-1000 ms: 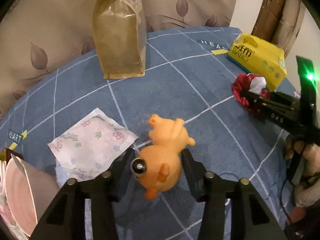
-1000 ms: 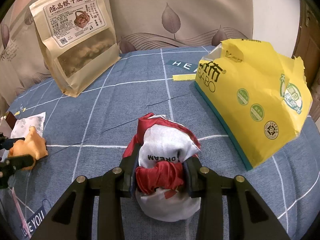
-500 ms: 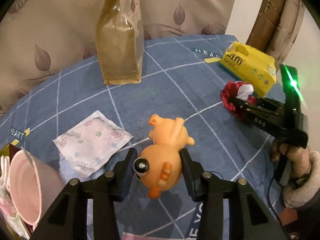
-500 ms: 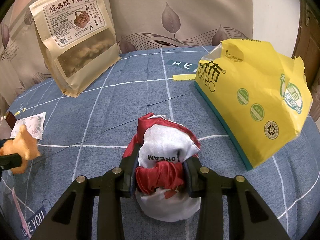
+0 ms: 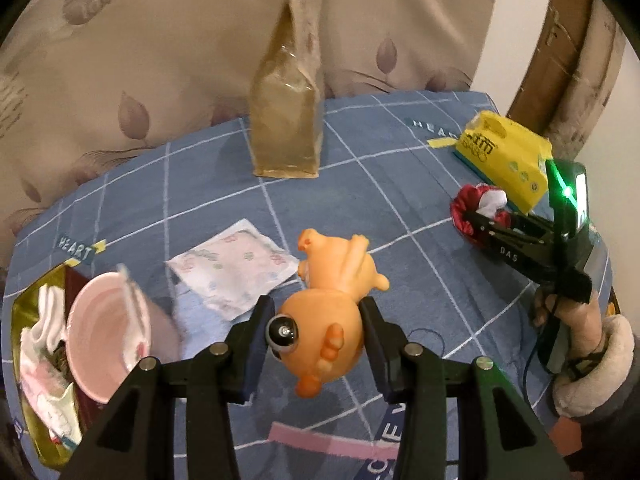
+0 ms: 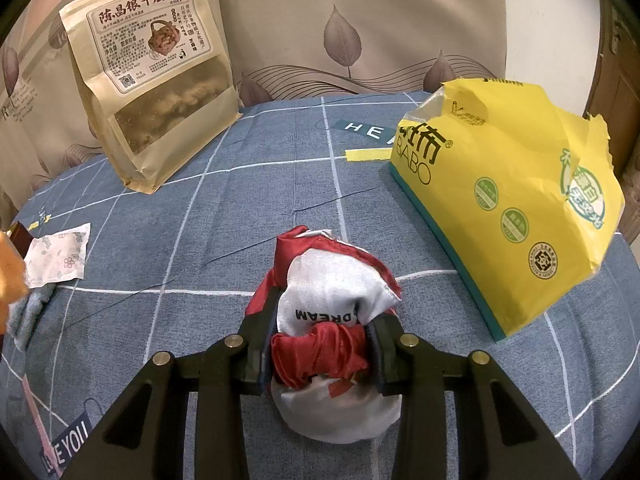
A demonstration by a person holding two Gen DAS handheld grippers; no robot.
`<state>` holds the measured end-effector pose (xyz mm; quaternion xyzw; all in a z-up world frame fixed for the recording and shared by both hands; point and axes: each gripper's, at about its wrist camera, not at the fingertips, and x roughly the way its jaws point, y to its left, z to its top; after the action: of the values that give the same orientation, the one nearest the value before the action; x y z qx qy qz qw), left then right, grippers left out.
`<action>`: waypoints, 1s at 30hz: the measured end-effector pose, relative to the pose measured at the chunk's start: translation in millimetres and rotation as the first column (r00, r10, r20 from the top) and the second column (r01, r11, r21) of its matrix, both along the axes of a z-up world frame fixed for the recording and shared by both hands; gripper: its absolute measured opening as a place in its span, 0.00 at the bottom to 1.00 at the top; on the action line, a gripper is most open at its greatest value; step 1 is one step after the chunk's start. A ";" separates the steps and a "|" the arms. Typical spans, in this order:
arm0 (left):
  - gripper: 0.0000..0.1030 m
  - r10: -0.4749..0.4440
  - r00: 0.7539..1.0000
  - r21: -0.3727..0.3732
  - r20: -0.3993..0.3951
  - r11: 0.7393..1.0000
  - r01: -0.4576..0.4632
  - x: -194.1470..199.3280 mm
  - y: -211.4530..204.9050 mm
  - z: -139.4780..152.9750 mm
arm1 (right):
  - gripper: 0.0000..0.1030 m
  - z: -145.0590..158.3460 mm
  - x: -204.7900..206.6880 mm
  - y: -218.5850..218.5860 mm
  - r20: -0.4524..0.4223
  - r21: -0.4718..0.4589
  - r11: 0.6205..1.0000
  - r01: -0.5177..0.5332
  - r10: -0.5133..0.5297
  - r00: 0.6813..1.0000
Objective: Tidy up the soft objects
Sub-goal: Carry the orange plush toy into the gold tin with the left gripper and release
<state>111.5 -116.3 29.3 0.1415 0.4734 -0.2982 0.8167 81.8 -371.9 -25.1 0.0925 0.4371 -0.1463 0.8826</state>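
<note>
My left gripper is shut on an orange soft toy animal with a black eye and holds it above the blue checked cloth. My right gripper is shut on a red and white cloth bundle printed "DREAM", which rests on the cloth. That bundle and the right gripper also show at the right of the left wrist view. A sliver of the orange toy shows at the left edge of the right wrist view.
A brown snack bag stands at the back. A yellow tissue pack lies right of the bundle. A white flowered packet lies flat. A pink bowl sits in a gold box at the left.
My left gripper has risen and drawn back with the orange toy, so the pink bowl and gold box come into view. The right gripper and bundle have not moved.
</note>
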 end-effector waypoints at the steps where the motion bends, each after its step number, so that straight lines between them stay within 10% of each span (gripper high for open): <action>1: 0.43 0.010 1.000 -0.004 0.007 1.000 -0.010 -0.2 4.1 3.6 | 0.34 0.0 0.1 0.1 0.000 0.000 1.000 0.000 0.000 1.000; 16: 0.43 0.231 0.965 0.006 0.125 0.972 -0.234 28.1 108.5 52.1 | 0.34 0.3 0.0 -0.1 0.000 0.000 1.000 0.000 0.000 1.000; 30: 0.43 0.430 0.896 0.074 0.115 0.895 -0.439 70.1 198.2 26.4 | 0.34 -0.6 -0.1 -0.3 -0.003 -0.008 1.000 -0.001 0.001 1.000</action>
<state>181.6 81.9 55.7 0.0860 0.4675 -0.0775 0.8764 81.7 -372.2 -25.7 0.0886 0.4377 -0.1475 0.8825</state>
